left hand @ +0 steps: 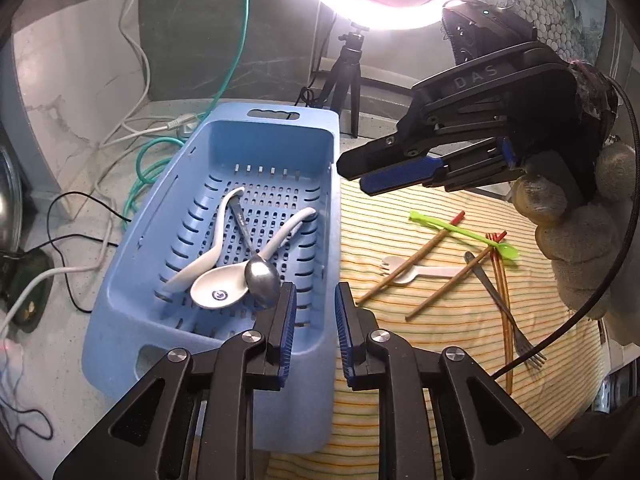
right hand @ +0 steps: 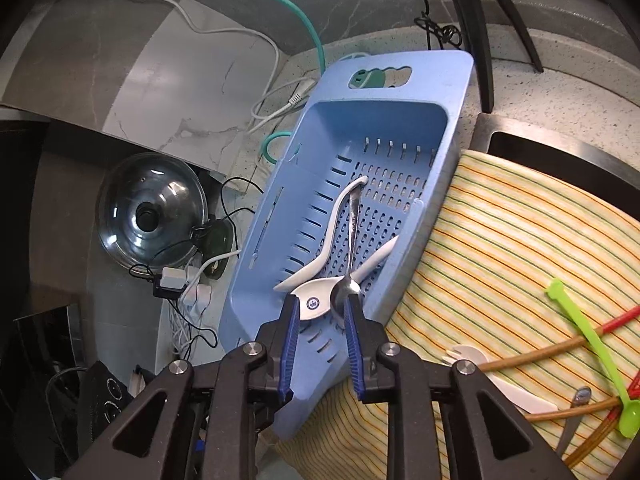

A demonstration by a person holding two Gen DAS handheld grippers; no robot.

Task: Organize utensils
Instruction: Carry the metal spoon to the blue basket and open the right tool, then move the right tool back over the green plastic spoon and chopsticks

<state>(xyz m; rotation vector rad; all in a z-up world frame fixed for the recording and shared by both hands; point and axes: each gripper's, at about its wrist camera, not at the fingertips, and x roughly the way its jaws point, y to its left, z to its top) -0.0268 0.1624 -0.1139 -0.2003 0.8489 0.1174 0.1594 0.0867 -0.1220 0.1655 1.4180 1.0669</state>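
The pale blue perforated plastic basket [left hand: 224,152] lies on the speckled bench [right hand: 560,80], its right side resting on the edge of the yellow striped cloth [left hand: 400,400]. Inside it lie two white ceramic soup spoons [left hand: 218,290] and a steel spoon [left hand: 262,276], crossing one another, bowls toward the near end of the basket.

The left gripper [left hand: 316,300] hangs above the basket's near right wall, jaws parted a little with nothing between them; the steel spoon's bowl lies just beside its left fingertip. The right gripper [right hand: 322,308] is over the basket's near end, jaws likewise slightly apart and gripping nothing; seen from its own camera, the bowls of the steel spoon and one white spoon appear between the fingertips, but whether the pads touch them cannot be told.

On the cloth, well apart from both grippers, lie a lime green plastic spoon [left hand: 464,234], a white plastic fork [left hand: 416,272], a steel fork [left hand: 504,308] and several brown chopsticks with red tips [left hand: 448,286], overlapping
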